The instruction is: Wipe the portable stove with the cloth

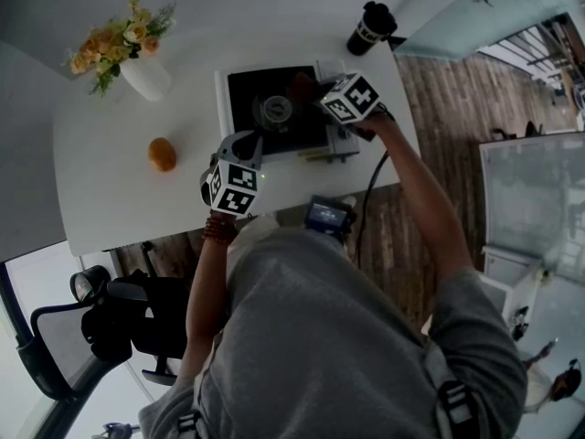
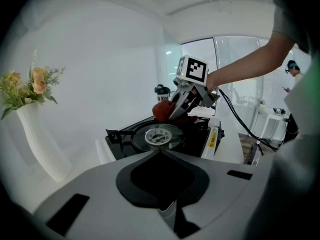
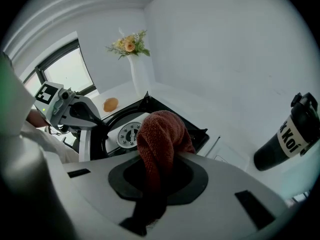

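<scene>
**Item: portable stove [image 1: 274,108].** Single-burner, black top, set on a white table [image 1: 110,190]. The round burner [image 2: 159,135] sits at its centre.

**Item: cloth [image 3: 159,134].** Rust-red terry. It is bunched and hangs from the right gripper, with its free end down on the stove top just beside the burner, on the far side.

**Item: right gripper [image 2: 174,110].** Tilted steeply down over the stove, its jaws clamped on the cloth.

**Item: left gripper [image 2: 160,153].** Jaws pressed together with nothing between them. Its tip is at the stove's near edge; contact with the edge cannot be told.

**Bystanding items:** vase of flowers [image 1: 128,48], an orange [image 1: 162,154] and a black tumbler [image 1: 370,27], all well apart from the stove.

**Status (judged):** wiping under way. The cloth is in contact near the burner. No view shows dirt or a wiped streak, so the share done cannot be read. The burner surround, the near half and the edges are probably left.
</scene>
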The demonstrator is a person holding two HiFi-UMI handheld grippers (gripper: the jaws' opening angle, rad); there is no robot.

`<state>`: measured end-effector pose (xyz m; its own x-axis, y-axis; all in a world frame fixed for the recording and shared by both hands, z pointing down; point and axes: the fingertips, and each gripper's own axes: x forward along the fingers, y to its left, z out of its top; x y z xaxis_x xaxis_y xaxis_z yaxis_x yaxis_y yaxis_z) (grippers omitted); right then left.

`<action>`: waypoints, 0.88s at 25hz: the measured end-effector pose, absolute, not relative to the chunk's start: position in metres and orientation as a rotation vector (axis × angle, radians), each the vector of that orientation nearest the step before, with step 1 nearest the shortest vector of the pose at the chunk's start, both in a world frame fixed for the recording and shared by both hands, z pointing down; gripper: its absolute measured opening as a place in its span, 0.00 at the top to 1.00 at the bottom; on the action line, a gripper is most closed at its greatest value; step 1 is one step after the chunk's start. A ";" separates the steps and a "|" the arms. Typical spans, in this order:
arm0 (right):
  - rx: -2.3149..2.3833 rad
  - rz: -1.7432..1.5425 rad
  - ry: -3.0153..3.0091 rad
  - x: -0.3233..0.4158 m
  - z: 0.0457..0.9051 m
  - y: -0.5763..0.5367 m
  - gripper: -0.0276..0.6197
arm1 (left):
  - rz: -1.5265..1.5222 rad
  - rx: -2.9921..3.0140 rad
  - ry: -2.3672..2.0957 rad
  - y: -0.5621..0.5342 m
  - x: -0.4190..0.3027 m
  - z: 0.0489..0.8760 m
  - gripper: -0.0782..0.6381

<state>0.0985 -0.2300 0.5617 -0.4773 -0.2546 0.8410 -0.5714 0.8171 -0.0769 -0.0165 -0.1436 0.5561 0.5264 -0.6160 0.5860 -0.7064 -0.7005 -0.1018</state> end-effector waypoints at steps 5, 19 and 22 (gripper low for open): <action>0.653 0.441 -2.101 0.099 0.561 -0.227 0.86 | 0.916 2.612 -1.145 -0.144 -0.017 0.556 0.84; 0.582 0.478 -2.115 0.102 0.563 -0.197 0.86 | 0.912 2.610 -1.133 -0.143 -0.016 0.556 0.84; 0.550 0.483 -2.120 0.102 0.563 -0.189 0.86 | 0.912 2.611 -1.134 -0.144 -0.016 0.556 0.84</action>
